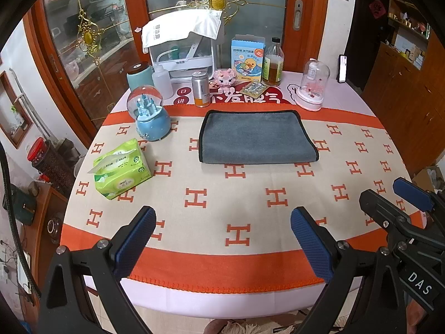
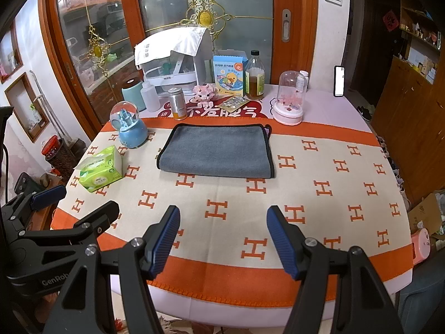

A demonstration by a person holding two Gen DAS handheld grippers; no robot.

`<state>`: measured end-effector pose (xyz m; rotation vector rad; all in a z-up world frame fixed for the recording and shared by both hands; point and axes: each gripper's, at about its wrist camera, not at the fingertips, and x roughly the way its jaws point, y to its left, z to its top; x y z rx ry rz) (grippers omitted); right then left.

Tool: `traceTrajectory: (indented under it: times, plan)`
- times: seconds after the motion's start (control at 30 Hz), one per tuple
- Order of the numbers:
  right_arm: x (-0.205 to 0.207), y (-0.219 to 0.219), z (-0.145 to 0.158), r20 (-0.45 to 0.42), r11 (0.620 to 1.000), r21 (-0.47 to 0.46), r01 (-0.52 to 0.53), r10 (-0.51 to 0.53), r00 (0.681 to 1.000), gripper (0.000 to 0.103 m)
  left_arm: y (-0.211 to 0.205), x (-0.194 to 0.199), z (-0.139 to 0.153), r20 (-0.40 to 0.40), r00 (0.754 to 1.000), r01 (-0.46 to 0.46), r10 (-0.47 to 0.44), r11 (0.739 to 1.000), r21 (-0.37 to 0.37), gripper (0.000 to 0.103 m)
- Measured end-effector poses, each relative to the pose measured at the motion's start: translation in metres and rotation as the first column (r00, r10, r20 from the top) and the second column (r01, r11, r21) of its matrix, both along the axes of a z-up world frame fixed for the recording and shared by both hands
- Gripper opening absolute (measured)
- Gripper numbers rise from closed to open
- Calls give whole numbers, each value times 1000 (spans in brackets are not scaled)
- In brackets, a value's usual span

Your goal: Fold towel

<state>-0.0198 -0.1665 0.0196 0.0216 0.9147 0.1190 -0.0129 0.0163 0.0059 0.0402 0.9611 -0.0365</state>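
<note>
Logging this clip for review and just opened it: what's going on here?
A person holds two grippers over a table for a towel-folding task. The grey towel lies flat, apparently already folded, on the orange-patterned cloth, untouched. The left gripper and right gripper both hover near the table's near edge, jaws open and empty. A snow globe and tissue pack sit left of the towel.

A round table (image 1: 222,300) carries an orange-bordered beige cloth (image 1: 250,200) patterned with H shapes. A grey towel (image 1: 256,139), folded, lies flat on it, far of centre. At left sit a green tissue pack (image 1: 122,167) and a blue snow globe (image 1: 148,117). Along the far edge stand a metal can (image 1: 200,89), a duck box (image 1: 247,58), a bottle (image 1: 273,64), a pink dome (image 1: 313,86).
</note>
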Motion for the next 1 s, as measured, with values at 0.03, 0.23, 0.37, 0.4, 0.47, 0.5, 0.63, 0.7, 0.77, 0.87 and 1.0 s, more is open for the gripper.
traceTrajectory:
  times: [0.03,0.23,0.37,0.4,0.47,0.5,0.63,0.7,0.77,0.87,1.0]
  plan:
    - [0,0,0,0,1000,0,-1,1,1000,65,0,0,0,0,1000,-1,1,1000,0,97]
    - [0,0,0,0,1000,-1,-2,2,1000,65,0,0,0,-1,1000,0,0,1000,0,97]
    - [0,0,0,0,1000,0,-3,3,1000,65,0,0,0,-1,1000,-1,1,1000,0,97]
    - [0,0,0,0,1000,0,-3,3,1000,65,0,0,0,-1,1000,-1,1,1000,0,97]
    - [0,0,0,-1,1000,0,-4,4,1000,65,-1,0,0,-2,1000,-2,2,1000,0,97]
    - [0,0,0,-1,1000,0,-4,4,1000,65,-1,0,0,-2,1000,-2,2,1000,0,97]
    - [0,-3,-2,-4,1000,1,-2,2,1000,65,-2,-1,0,-4,1000,0,0,1000,1,97]
    - [0,-2,-2,-3,1000,0,-2,2,1000,65,-1,-1,0,-4,1000,0,0,1000,1,97]
    - [0,-2,-2,-4,1000,1,-3,3,1000,65,-2,-1,0,-4,1000,-1,1,1000,1,97]
    - [1,-3,-2,-4,1000,0,-3,3,1000,65,-2,-2,-2,-6,1000,-1,1,1000,0,97]
    - [0,-3,-3,-4,1000,-1,-3,3,1000,65,-3,-3,-4,-8,1000,2,-2,1000,1,97]
